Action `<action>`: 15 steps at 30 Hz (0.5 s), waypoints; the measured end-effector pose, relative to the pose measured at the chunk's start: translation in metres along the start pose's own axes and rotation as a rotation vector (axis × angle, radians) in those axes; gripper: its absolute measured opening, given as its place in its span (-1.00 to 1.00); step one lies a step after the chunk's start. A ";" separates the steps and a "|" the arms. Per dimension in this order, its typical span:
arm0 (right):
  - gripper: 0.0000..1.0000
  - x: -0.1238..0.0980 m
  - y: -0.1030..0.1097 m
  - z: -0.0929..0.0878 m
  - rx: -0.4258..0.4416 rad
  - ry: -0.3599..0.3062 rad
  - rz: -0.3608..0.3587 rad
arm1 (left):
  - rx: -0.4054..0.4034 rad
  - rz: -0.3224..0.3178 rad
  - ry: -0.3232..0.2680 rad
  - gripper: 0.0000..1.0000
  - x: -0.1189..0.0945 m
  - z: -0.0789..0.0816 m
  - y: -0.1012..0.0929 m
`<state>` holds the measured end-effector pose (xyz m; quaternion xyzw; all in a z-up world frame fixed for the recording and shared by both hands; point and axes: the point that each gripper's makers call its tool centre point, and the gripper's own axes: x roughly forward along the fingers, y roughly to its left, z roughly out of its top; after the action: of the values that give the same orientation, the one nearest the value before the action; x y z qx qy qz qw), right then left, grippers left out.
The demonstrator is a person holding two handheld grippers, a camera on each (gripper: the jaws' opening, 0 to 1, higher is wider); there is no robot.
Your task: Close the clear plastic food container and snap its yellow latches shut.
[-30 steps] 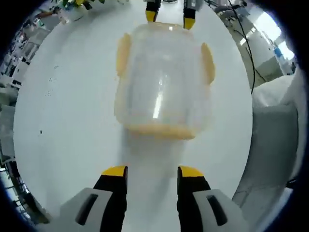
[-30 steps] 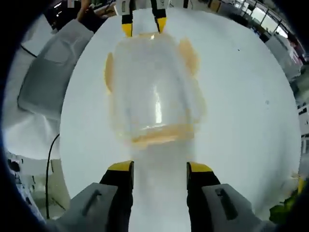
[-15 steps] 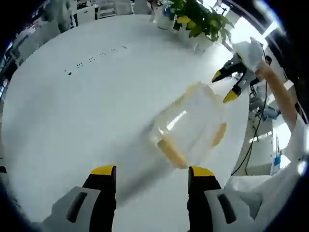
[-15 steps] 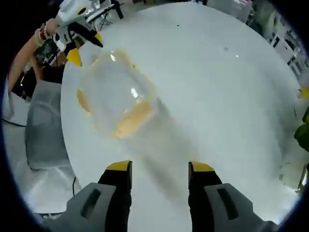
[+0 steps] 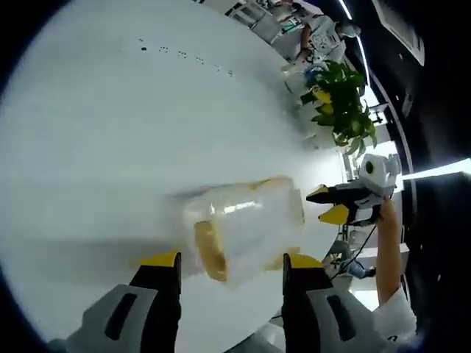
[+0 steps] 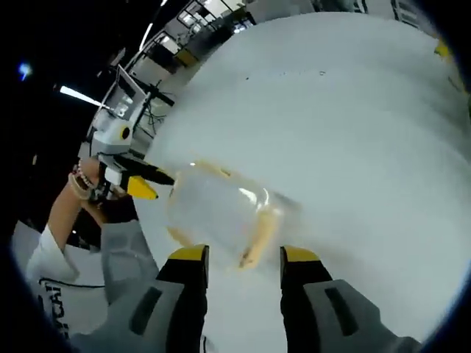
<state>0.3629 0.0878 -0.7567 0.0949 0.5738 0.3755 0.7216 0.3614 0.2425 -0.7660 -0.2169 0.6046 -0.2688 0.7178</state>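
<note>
On the white round table, low and centre in the left gripper view, the clear plastic food container lay with its lid on, blurred by motion. One yellow latch faced the camera at the container's near end; whether it was snapped down could not be told. The left gripper stood at the bottom of that view, its two yellow-tipped jaws parted and holding nothing, the container's near end sitting just above the gap between them. Whether the tips touched the container could not be determined.

At the right edge of the same view the right gripper pointed toward the container's far end, jaws apart, carried by a person's hand and forearm. A potted green plant stood at the upper right, beyond the table's edge.

In the right gripper view the container sat just above the right gripper, whose jaws were likewise spread and empty. A yellow latch showed at the near end. The left gripper entered from the left of the frame, tips close to the container's far end, held by a hand wearing a bracelet.
</note>
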 end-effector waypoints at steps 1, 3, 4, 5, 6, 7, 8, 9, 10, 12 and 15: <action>-0.30 0.004 -0.001 0.000 0.004 0.004 -0.014 | -0.009 -0.005 0.000 -0.18 0.001 0.000 -0.001; -0.32 0.010 -0.002 -0.001 -0.015 0.021 -0.029 | -0.016 -0.005 0.003 -0.21 0.004 0.000 -0.003; -0.36 0.012 -0.001 -0.001 -0.017 0.024 -0.027 | -0.019 0.000 0.015 -0.22 0.006 -0.002 -0.003; -0.40 0.014 -0.001 -0.001 -0.010 0.030 -0.030 | -0.021 0.003 0.022 -0.26 0.007 -0.004 -0.003; -0.44 0.015 -0.001 -0.002 -0.013 0.033 -0.031 | -0.013 -0.006 0.028 -0.31 0.008 -0.006 -0.005; -0.47 0.017 -0.001 -0.002 -0.014 0.036 -0.034 | -0.011 0.000 0.031 -0.31 0.008 -0.007 -0.005; -0.50 0.018 -0.006 -0.005 -0.025 0.052 -0.061 | -0.009 0.008 0.042 -0.34 0.008 -0.008 -0.004; -0.55 0.019 -0.011 -0.009 -0.054 0.076 -0.083 | -0.001 0.018 0.049 -0.38 0.007 -0.009 -0.003; -0.53 0.021 -0.007 -0.006 -0.024 0.058 -0.058 | 0.004 0.032 0.050 -0.43 0.007 -0.009 0.000; -0.54 0.019 -0.010 -0.003 0.006 0.047 -0.059 | 0.014 0.056 0.054 -0.53 0.007 -0.010 0.004; -0.56 0.019 -0.009 -0.003 0.002 0.048 -0.058 | 0.002 0.075 0.056 -0.59 0.008 -0.009 0.008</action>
<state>0.3657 0.0927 -0.7770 0.0697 0.5940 0.3560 0.7180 0.3540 0.2434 -0.7787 -0.1857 0.6318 -0.2485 0.7104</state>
